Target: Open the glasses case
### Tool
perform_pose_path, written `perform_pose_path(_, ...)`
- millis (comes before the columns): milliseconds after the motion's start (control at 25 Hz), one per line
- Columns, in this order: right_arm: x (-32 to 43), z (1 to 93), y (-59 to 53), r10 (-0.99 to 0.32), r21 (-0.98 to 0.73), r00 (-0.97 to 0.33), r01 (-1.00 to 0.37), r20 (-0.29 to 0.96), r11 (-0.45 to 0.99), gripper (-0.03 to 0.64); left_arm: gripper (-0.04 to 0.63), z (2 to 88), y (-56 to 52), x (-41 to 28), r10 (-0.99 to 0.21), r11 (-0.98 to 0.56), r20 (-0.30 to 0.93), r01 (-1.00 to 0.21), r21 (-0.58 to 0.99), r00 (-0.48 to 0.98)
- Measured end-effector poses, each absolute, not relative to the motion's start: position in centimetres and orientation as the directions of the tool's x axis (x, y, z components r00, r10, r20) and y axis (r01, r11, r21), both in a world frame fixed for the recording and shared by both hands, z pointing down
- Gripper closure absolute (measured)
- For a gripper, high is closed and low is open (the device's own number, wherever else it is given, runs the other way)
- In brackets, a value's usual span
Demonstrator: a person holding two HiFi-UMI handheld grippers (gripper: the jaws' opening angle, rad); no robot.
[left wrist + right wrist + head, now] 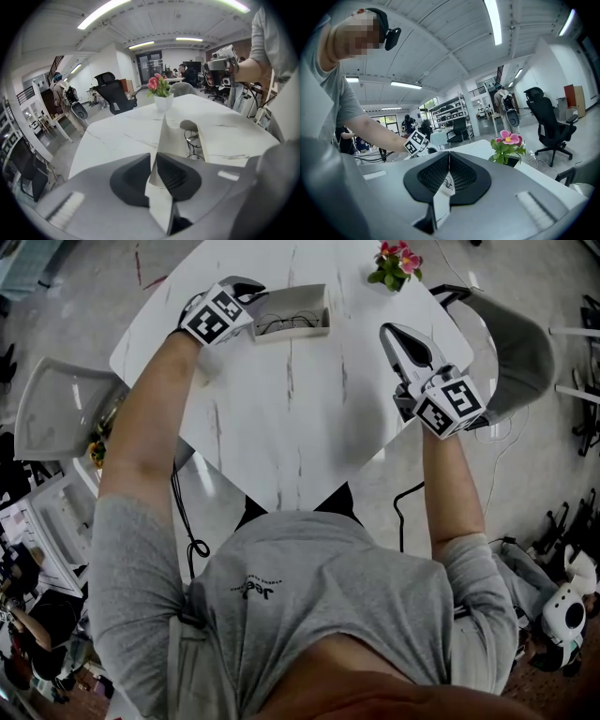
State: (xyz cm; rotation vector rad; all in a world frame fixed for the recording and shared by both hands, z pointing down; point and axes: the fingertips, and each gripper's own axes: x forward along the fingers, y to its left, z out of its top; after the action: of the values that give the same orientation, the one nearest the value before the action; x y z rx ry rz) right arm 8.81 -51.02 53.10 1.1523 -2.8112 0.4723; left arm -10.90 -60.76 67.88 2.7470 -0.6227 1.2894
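Left claw [153, 165]: we see it pinched on thin upright wall of pale grey rectangular glasses case [292, 313]. Case lies open on white marble worktop [309, 427], wire-rimmed glasses [193, 140] inside. Right claw [449, 161] closed on nothing, held above worktop, well apart from case.

A: How is the light?
B: Bright and even; ceiling strip lights [101, 14] glow overhead; soft shadows on the white table [309, 418]; gripper views bulge, with dark round edges; near foreground slightly soft.
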Motion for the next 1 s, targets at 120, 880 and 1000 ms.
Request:
perform_pose_path(120,9.0,52.9,-50.9,-0.678,-0.253,-0.715,-0.696,0.17,0.671,0.612,0.497,67.7,-60.7,-10.9,-0.35,-0.914,0.745,-0.38,-0.139,0.569)
perform_pose_path(880,10.9,43.7,-47.4,-0.657,-0.205,-0.741,-0.67,0.136,0.713,0.612,0.439,50.3,-54.2,-10.3,-0.563,-0.778,0.451,-0.628,-0.005,0.693)
perform_pose_path(1000,11.8,41.3,-46.2,-0.646,-0.205,-0.754,-0.655,0.12,0.727,0.612,0.439,45.3,-50.5,-9.8,-0.617,-0.745,0.367,-0.667,0.012,0.696)
